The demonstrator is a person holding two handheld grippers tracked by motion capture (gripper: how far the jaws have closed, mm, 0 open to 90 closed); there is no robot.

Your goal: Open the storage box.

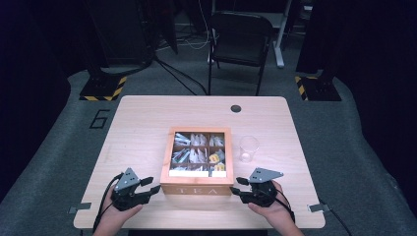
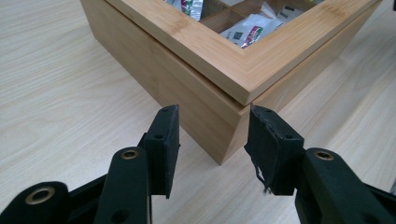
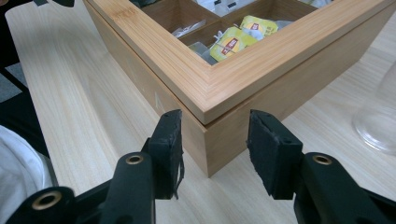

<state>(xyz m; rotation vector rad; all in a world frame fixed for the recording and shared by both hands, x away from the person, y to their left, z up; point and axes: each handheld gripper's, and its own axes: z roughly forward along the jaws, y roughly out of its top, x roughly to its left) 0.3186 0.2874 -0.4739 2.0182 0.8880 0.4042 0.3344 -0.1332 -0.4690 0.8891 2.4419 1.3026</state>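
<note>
Tea box [image 1: 197, 189], a wooden case with a framed window lid [image 2: 233, 60], is sitting near the front edge of the table [image 1: 142, 123], about midway along it. Closest to the person, the left gripper [image 1: 153, 185] is pointing at the box's front left corner and the right gripper [image 1: 235, 185] at its front right corner. In each gripper view the jaws are standing apart with a corner of the box between them, and the pads [image 2: 164, 140] are not pressing on the wood, so nothing is being gripped. Judging by its thick walls, the box is likely stiff and fairly heavy, with smooth sides that may slip; the lid's overhanging lip at the front corners looks like the best place to take hold. Inside, tea bags [image 1: 215, 158] are filling the compartments. Just beside the box's right side, a clear cup [image 1: 249, 148] is standing, light and easy to knock over.
</note>
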